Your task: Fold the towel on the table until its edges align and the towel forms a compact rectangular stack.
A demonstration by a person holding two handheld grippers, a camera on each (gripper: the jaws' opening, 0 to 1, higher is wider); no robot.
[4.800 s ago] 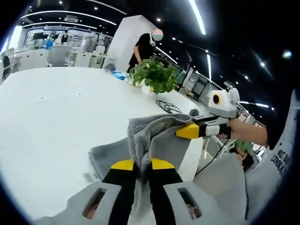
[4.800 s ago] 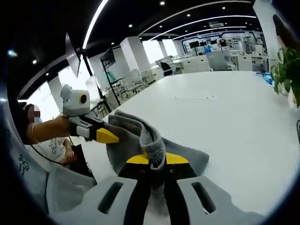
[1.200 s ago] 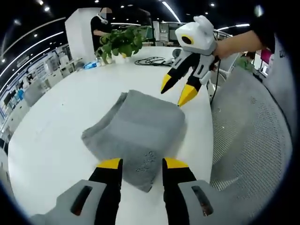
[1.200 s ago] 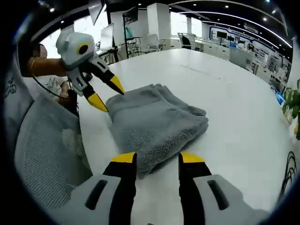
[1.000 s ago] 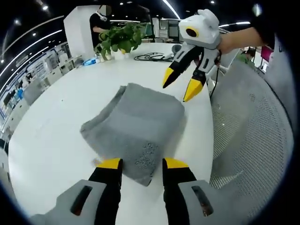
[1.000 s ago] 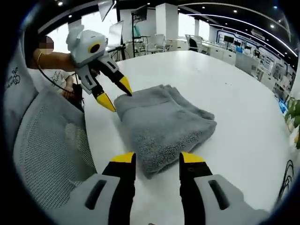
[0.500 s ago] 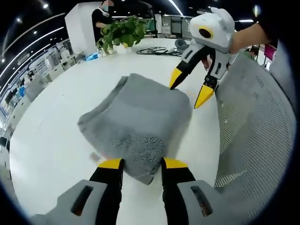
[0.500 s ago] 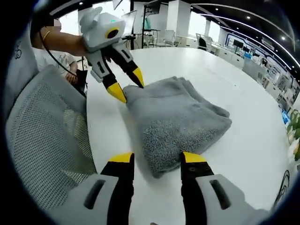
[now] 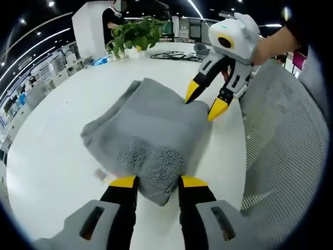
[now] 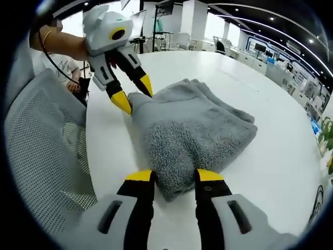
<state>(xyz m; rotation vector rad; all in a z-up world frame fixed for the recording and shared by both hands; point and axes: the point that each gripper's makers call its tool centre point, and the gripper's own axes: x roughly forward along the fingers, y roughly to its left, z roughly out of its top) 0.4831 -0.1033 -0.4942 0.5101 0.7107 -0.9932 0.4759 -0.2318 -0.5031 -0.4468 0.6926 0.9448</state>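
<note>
In the left gripper view, a folded towel (image 9: 148, 133) lies on the table (image 9: 52, 156), centre. A plant (image 9: 134, 34) stands at eleven o'clock, cables (image 9: 174, 54) at twelve, a chair (image 9: 281, 156) at three.

— What sort of place is this?
— An open-plan office or showroom. Long ceiling lights (image 10: 270, 23) run over rows of white desks (image 10: 307, 88).
— Anything nearer?
— A big white surface (image 9: 57, 130) with a potted plant (image 9: 132, 36) and cables (image 9: 174, 54), a mesh chair (image 9: 281, 156) beside it, a person (image 9: 110, 15) standing behind.
</note>
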